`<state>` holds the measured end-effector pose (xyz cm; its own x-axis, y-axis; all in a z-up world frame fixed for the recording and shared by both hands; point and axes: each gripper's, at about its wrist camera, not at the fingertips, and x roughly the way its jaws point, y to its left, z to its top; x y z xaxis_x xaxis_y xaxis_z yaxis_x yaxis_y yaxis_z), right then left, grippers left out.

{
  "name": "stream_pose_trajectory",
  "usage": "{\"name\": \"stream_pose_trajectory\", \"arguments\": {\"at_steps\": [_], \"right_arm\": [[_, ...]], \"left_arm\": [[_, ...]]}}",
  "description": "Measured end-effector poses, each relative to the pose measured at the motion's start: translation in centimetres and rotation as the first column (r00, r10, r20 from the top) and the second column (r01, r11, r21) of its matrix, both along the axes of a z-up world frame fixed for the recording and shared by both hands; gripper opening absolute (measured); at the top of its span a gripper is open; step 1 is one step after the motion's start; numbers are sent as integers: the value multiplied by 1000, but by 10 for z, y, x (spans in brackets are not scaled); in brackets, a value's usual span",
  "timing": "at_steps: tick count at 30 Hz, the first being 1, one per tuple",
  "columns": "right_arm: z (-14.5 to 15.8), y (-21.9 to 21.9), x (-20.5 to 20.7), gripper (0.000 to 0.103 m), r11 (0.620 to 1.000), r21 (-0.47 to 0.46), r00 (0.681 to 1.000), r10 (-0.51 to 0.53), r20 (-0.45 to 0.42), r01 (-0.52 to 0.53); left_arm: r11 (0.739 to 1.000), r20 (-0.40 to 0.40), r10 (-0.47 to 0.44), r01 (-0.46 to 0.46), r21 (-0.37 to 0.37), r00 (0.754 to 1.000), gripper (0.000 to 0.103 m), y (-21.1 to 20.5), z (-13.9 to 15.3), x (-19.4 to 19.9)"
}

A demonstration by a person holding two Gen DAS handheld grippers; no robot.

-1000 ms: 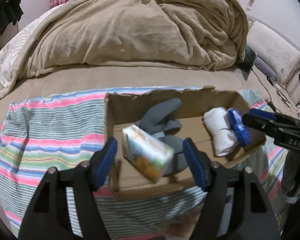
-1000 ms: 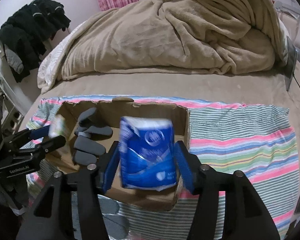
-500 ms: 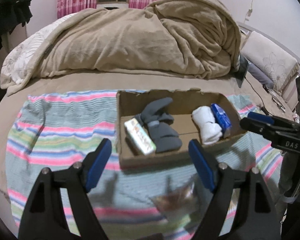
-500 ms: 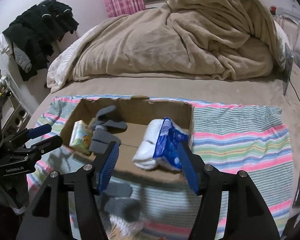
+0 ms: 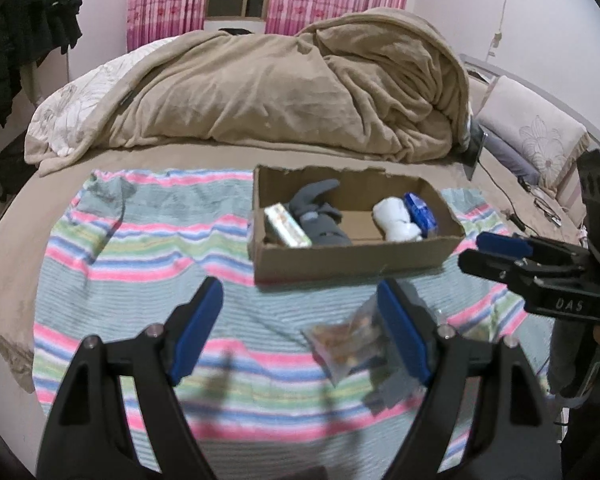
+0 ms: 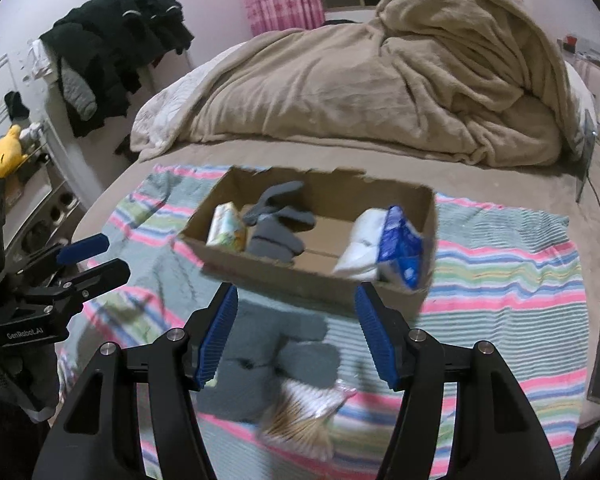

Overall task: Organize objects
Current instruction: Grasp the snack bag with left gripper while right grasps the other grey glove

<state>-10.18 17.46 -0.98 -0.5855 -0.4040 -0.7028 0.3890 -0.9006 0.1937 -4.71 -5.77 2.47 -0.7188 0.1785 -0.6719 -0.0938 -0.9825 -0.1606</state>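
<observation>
Cardboard box (image 5: 351, 258) holds tissue packs, grey glove, white roll — tongs empty.

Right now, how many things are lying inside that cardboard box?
4, unless something hides beneath: a tissue pack at its left end, grey gloves beside it, white socks, and a blue packet at the right end.

Left gripper (image 5: 300, 328): black angular frame, two blue ribbed finger pads (image 5: 196, 330), one silver screw head on each arm beside the pad. Its side face carries white lettering "GenRobot.AI", visible in the right wrist view. Right gripper (image 6: 296, 334): identical black frame, blue ribbed pads, silver screws; white lettering "DAS" on its side.
</observation>
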Motion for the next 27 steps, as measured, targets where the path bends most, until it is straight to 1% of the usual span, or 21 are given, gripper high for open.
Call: {"name": "stream_pose_trajectory", "arguments": {"at_steps": [5, 11, 20, 27], "right_arm": [[-13, -10, 7, 64, 1000, 5, 999, 24, 23, -24], [-38, -22, 8, 64, 998, 22, 996, 53, 71, -54], [-64, -36, 7, 64, 995, 29, 988, 95, 123, -99], [-77, -42, 1, 63, 992, 51, 985, 110, 134, -118]], "left_arm": [[1000, 16, 10, -10, -1, 1000, 81, -6, -10, 9], [1000, 44, 26, -26, 1, 999, 81, -12, -24, 13], [1000, 98, 15, -14, -10, 995, 81, -9, -46, 5], [1000, 128, -3, 5, -19, 992, 81, -1, -60, 0]]}}
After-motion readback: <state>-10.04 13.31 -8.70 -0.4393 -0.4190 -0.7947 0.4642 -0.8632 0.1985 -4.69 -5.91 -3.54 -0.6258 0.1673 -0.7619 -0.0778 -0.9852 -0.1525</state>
